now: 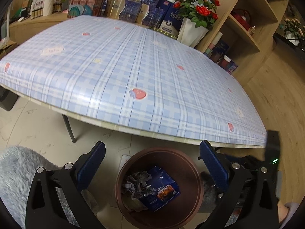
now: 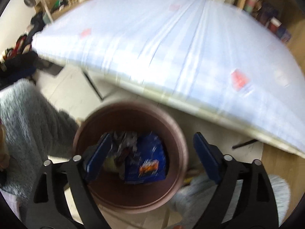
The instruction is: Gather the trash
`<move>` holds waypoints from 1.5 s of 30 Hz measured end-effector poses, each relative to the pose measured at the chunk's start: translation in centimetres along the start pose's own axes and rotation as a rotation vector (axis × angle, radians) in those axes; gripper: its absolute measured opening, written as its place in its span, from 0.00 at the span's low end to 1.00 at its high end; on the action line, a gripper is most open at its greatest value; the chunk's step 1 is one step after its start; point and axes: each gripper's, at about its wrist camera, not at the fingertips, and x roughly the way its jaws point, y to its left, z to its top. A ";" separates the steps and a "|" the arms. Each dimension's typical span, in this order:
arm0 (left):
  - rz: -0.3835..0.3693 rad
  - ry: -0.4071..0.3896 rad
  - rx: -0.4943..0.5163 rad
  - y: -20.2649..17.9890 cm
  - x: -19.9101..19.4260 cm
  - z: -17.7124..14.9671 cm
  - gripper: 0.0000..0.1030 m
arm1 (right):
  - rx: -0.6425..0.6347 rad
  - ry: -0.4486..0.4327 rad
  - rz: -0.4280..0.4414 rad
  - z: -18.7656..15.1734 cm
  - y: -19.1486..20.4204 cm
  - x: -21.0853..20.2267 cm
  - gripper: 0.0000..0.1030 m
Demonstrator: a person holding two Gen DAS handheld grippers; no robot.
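Pale tiled floor point(image 1: 38, 126) runs under a folding table point(image 1: 122, 72) covered in a blue checked cloth with strawberry prints; shelves of boxes and potted red flowers point(image 1: 196, 5) stand past its far edge. Below the table's near edge sits a round brown bin point(image 1: 192, 171) on the floor. Inside it lie a blue snack packet point(image 1: 162, 189) and crumpled grey paper point(image 1: 133, 181). Both claws hang above the bin: the left gripper point(image 1: 152, 168) is spread wide with nothing between its blue pads, and the right gripper point(image 2: 152, 156) is likewise wide and empty, its view blurred.
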 end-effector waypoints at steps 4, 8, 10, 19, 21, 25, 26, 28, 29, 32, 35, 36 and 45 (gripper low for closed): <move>0.016 -0.061 0.064 -1.1 -1.6 1.6 0.94 | 0.052 -0.103 -0.044 1.6 -1.7 -3.7 0.91; 0.062 -0.169 0.152 -3.2 -4.5 4.4 0.94 | 0.106 -0.216 -0.072 4.2 -3.7 -7.9 0.94; 0.080 -0.228 0.199 -4.4 -6.2 5.9 0.94 | 0.119 -0.282 -0.090 5.5 -4.5 -10.3 0.94; 0.111 -0.401 0.338 -8.9 -12.0 10.3 0.94 | 0.131 -0.494 -0.155 8.8 -6.4 -18.8 0.94; 0.109 -0.420 0.346 -9.4 -12.9 10.8 0.94 | 0.131 -0.521 -0.157 9.2 -6.4 -20.2 0.94; 0.137 -0.439 0.366 -10.3 -14.0 11.2 0.94 | 0.122 -0.550 -0.161 9.4 -5.8 -21.6 0.94; 0.143 -0.440 0.369 -10.5 -14.1 11.2 0.94 | 0.120 -0.555 -0.161 9.3 -5.7 -21.9 0.94; 0.149 -0.437 0.370 -10.7 -14.3 11.2 0.94 | 0.115 -0.565 -0.165 9.3 -5.5 -22.3 0.94; 0.152 -0.439 0.368 -10.7 -14.4 11.2 0.94 | 0.115 -0.568 -0.166 9.1 -5.3 -22.5 0.94; 0.154 -0.446 0.365 -10.7 -14.7 11.2 0.94 | 0.117 -0.574 -0.160 9.0 -5.1 -23.0 0.94; 0.152 -0.436 0.359 -10.6 -14.7 11.2 0.94 | 0.130 -0.572 -0.144 9.0 -5.1 -23.0 0.94; 0.155 -0.436 0.359 -10.6 -14.7 11.3 0.94 | 0.135 -0.572 -0.143 8.9 -5.2 -23.0 0.94; 0.165 -0.434 0.380 -10.8 -14.5 11.0 0.94 | 0.143 -0.561 -0.146 8.9 -5.4 -22.5 0.94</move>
